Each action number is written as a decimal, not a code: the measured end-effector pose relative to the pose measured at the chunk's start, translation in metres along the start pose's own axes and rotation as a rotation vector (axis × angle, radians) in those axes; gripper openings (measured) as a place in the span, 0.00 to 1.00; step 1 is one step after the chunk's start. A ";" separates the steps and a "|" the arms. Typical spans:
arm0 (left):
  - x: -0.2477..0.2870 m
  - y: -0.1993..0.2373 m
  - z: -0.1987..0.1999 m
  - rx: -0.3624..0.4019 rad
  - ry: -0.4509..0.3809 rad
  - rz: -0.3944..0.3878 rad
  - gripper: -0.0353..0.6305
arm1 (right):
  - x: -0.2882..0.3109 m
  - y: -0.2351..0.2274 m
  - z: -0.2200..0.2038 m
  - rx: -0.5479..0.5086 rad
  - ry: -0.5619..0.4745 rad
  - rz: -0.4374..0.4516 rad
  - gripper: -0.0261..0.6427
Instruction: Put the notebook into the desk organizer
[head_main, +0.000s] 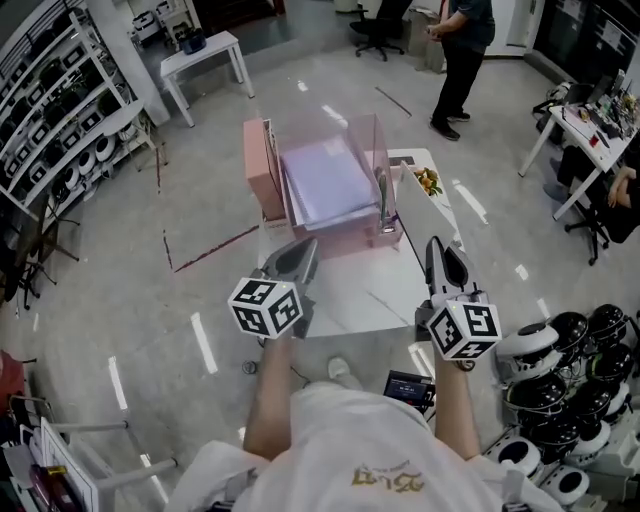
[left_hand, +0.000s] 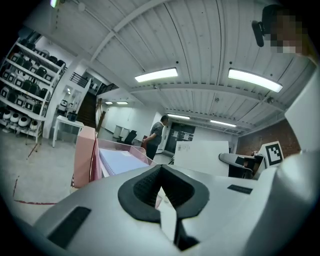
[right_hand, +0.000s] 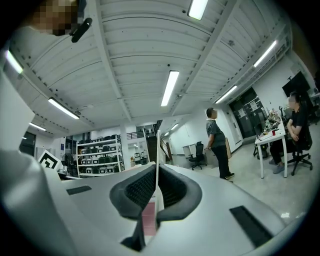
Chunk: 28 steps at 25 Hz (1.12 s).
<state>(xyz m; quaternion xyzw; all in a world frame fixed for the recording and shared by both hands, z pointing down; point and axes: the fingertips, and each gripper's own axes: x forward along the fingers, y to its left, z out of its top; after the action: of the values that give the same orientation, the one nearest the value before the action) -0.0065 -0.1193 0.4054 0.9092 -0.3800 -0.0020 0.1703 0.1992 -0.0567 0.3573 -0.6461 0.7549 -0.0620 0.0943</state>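
Observation:
A lavender notebook (head_main: 325, 180) lies slanted inside the pink see-through desk organizer (head_main: 262, 170) at the back of the small white table (head_main: 370, 305). In the left gripper view the notebook (left_hand: 120, 160) shows behind the organizer's pink wall (left_hand: 84, 155). My left gripper (head_main: 300, 255) hovers over the table's front left, short of the organizer, with its jaws shut and nothing between them. My right gripper (head_main: 440, 255) is at the table's front right edge, also shut and holding nothing. Both point toward the organizer.
A small yellow-orange item (head_main: 428, 182) lies on the table right of the organizer. A person (head_main: 462, 50) stands at the back. Shelves (head_main: 50, 110) line the left, helmets (head_main: 570, 340) are piled at the right, and a white side table (head_main: 205, 55) stands far back.

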 end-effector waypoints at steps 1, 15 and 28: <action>0.007 0.008 0.003 0.001 0.001 -0.002 0.08 | 0.011 0.001 0.001 0.000 -0.005 0.001 0.07; 0.057 0.088 0.022 -0.020 0.017 -0.013 0.08 | 0.112 0.015 -0.004 -0.018 -0.015 0.010 0.07; 0.067 0.104 0.028 -0.018 0.012 -0.043 0.08 | 0.134 0.027 0.007 -0.099 -0.055 -0.003 0.07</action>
<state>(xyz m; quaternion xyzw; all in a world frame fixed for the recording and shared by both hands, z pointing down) -0.0345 -0.2417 0.4194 0.9157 -0.3591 -0.0036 0.1805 0.1548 -0.1844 0.3367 -0.6524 0.7532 -0.0069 0.0831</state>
